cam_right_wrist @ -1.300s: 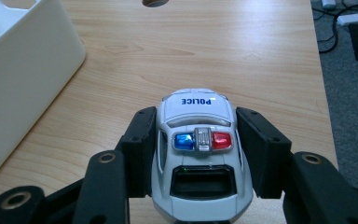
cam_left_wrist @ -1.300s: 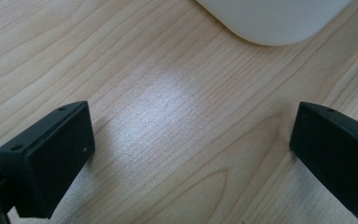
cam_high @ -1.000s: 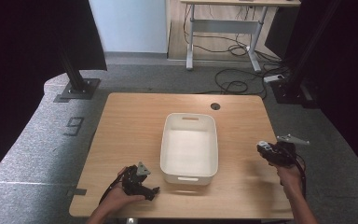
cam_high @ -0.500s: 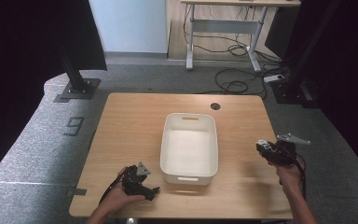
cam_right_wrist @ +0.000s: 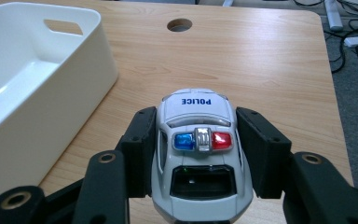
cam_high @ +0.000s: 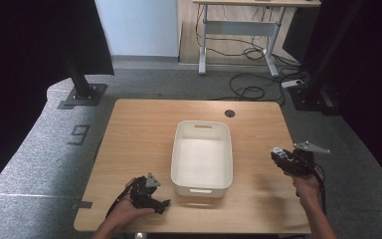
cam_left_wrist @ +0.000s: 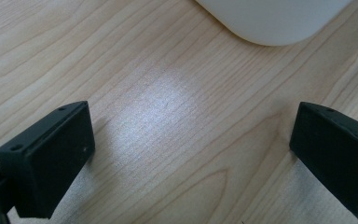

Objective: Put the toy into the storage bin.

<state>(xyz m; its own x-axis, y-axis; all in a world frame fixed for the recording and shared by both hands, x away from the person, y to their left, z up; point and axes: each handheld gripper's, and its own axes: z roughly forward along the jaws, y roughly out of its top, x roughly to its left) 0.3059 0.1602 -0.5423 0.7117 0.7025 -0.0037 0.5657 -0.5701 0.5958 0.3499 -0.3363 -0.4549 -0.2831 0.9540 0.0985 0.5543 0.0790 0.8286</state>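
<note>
A white toy police car (cam_right_wrist: 198,154) with a blue and red light bar sits between the jaws of my right gripper (cam_right_wrist: 196,154), which is shut on its sides. In the high view this right gripper (cam_high: 283,158) hovers over the table's right edge with the toy police car (cam_high: 277,152) at its tip. An empty white bin (cam_high: 202,157) stands mid-table; its wall (cam_right_wrist: 46,93) lies left of the car. My left gripper (cam_high: 151,194) rests low on the wood near the bin's front left corner, its jaws open wide (cam_left_wrist: 191,154) over bare wood, the bin's corner (cam_left_wrist: 270,21) just ahead.
The wooden table (cam_high: 144,129) has a round cable hole (cam_high: 230,113) at its back right. Grey carpet surrounds it, with black stand bases (cam_high: 83,93) and a desk frame with cables (cam_high: 248,30) beyond.
</note>
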